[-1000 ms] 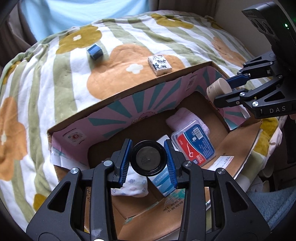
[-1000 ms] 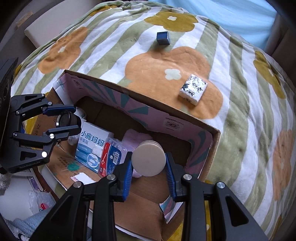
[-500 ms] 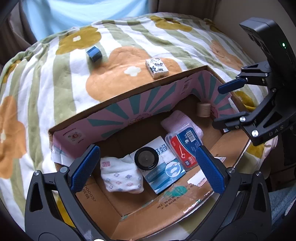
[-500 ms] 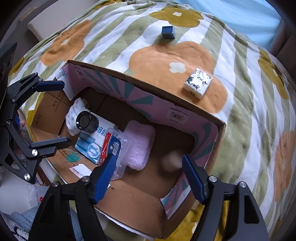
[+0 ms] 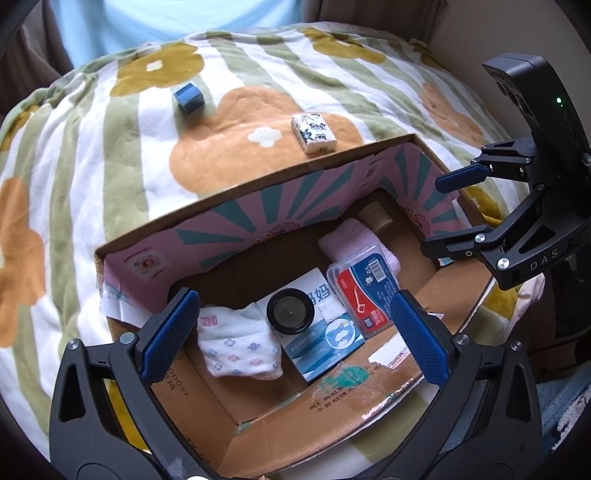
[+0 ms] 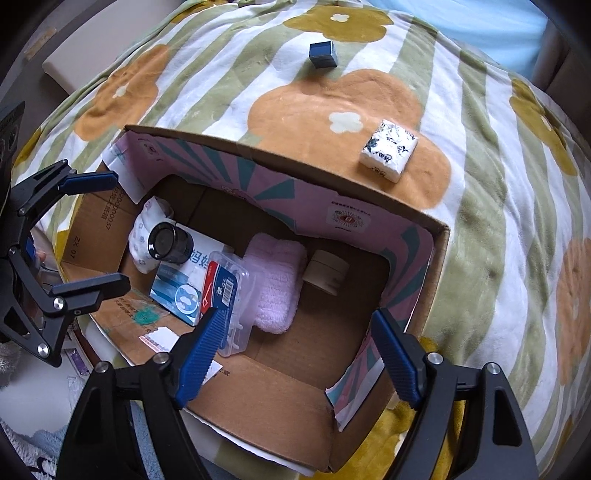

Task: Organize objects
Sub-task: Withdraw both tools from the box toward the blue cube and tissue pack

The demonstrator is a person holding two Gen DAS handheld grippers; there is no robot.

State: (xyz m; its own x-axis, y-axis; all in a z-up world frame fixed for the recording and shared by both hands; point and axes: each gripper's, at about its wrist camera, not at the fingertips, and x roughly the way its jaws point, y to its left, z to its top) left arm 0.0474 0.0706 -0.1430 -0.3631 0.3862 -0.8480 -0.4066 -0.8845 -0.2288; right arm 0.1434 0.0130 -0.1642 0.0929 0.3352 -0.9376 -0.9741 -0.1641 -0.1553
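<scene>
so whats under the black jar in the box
The black jar rests on a blue and white carton, leaning against the patterned cloth beside it. The carton's part beneath the jar is covered, and whatever lies under the carton cannot be seen.

A bedroom at home; flowered fleece blanket (image 5: 110,166) covers the bed.

A plush blanket (image 5: 92,155) with olive stripes and orange and mustard flower shapes covers the whole bed, its pile rumpled toward the edges. Beyond it at the far side hangs a pale blue cloth (image 5: 166,18). A beige padded surface (image 6: 74,48) borders the bedding, and a light blue fuzzy rug (image 5: 565,406) lies below
</scene>
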